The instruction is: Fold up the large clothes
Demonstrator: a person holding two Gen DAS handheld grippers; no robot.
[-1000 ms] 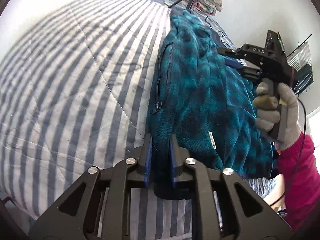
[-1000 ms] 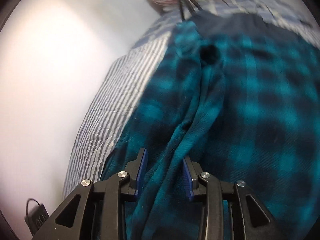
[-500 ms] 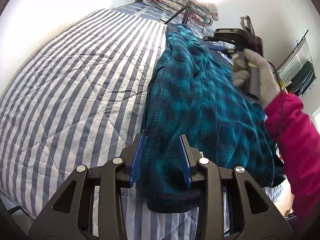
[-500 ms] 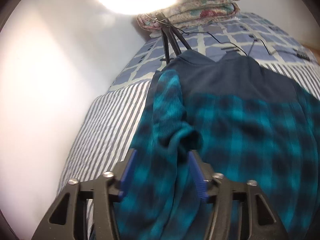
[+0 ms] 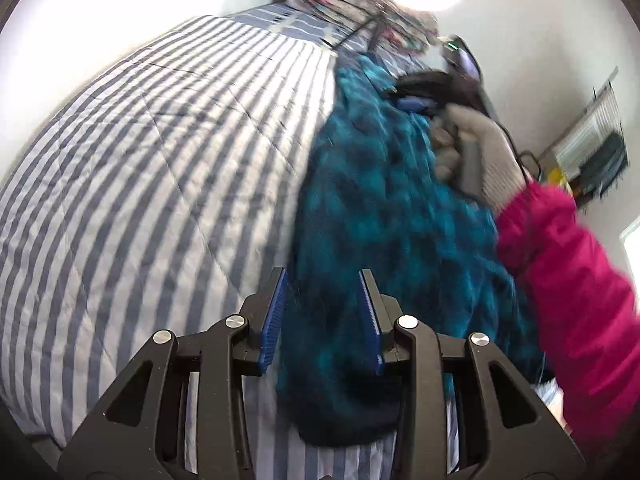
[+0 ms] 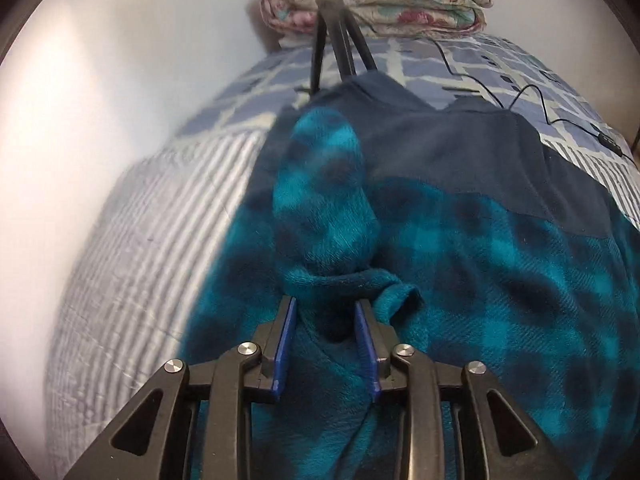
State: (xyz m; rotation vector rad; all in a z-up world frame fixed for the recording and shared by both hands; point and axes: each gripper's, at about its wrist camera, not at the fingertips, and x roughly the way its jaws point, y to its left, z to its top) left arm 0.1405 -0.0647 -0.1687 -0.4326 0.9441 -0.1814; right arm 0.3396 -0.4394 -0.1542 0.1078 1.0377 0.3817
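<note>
Fleece jacket lies lengthwise on striped bed, one side apparently folded in, sleeve laid on top. Left gripper and right gripper jaws parted, gripping nothing. Crosswise folds remain.

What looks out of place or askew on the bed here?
The sleeve lies bunched across the fleece, its cuff crumpled between the right gripper fingers. A tripod and cable sit on the bedding just beyond the collar.
</note>
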